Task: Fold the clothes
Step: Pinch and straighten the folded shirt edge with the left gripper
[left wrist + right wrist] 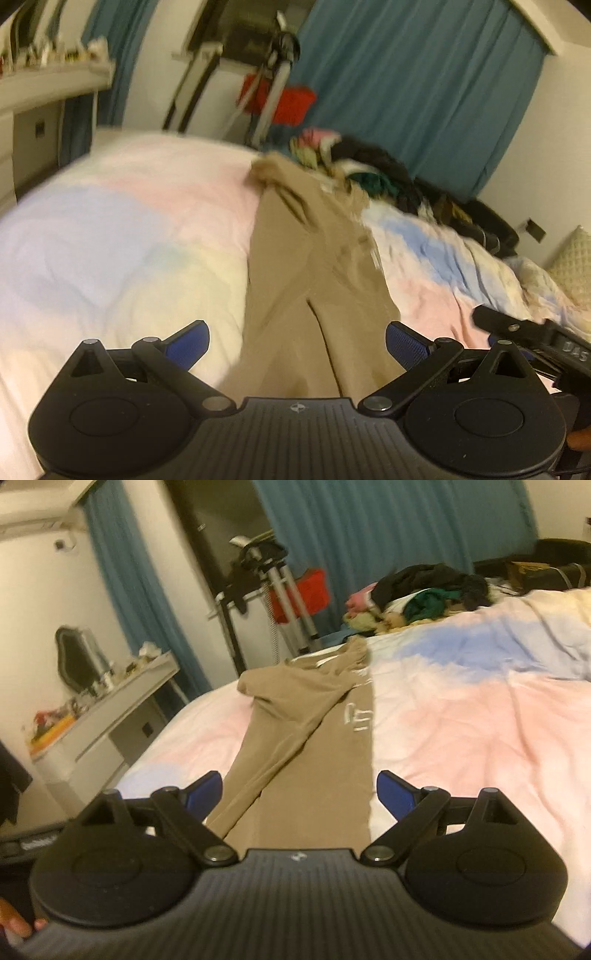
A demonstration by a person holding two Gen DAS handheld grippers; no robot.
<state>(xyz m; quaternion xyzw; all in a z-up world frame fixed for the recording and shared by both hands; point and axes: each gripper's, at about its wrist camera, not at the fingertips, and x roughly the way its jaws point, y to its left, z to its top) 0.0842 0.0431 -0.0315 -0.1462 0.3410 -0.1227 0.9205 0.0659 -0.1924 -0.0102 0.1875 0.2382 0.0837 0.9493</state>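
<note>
Tan trousers [317, 266] lie lengthwise on the pastel bed cover [129, 236], legs toward me, waist at the far end. My left gripper [297, 345] is open above the near leg ends, blue pads on either side of the cloth, holding nothing. In the right wrist view the same tan trousers [303, 746] show white lettering near the waist. My right gripper [299, 794] is open too, its fingers straddling the near end of the legs without pinching them. The right gripper's black body [532, 339] shows at the right edge of the left wrist view.
A heap of mixed clothes [417, 594] sits at the far side of the bed [480, 709]. Beyond stand a tripod [280, 583], a red box [310, 590] and teal curtains [388, 535]. A white cluttered desk [107, 709] is left of the bed; a pillow [572, 258] lies right.
</note>
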